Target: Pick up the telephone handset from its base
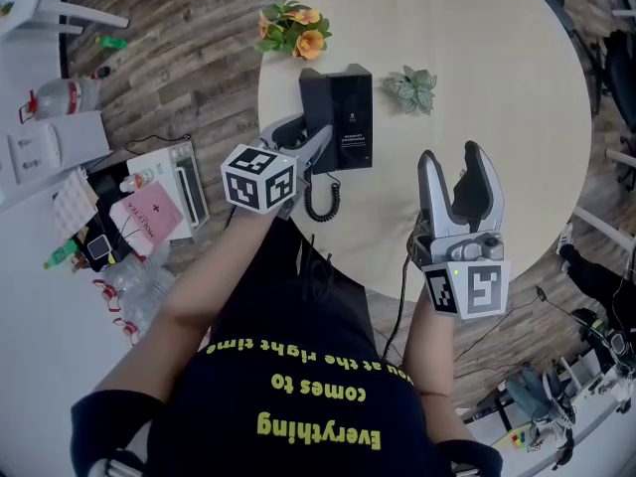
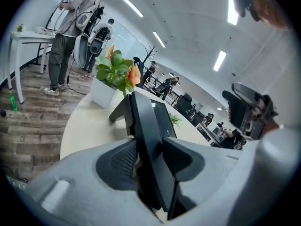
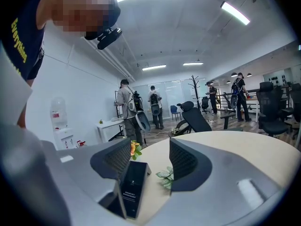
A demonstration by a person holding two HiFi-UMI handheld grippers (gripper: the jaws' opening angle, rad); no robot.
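A black telephone base [image 1: 352, 117] stands on the round cream table [image 1: 497, 58], with the handset [image 1: 314, 97] lying along its left side and a coiled cord [image 1: 323, 199] hanging at the front. My left gripper [image 1: 320, 143] reaches in from the left. In the left gripper view its grey pads [image 2: 122, 159] press on both sides of the handset [image 2: 146, 131], which still lies by the base [image 2: 164, 119]. My right gripper [image 1: 459, 167] is open over the table to the right of the phone, with nothing between its fingers. The right gripper view shows the phone [image 3: 133, 187] below its jaws.
A pot of orange flowers [image 1: 293, 30] stands behind the phone, and a small green plant [image 1: 412, 87] sits to its right. Books, bottles and papers [image 1: 149, 212] lie on the wooden floor at the left. Office chairs and cables stand at the right, past the table's edge.
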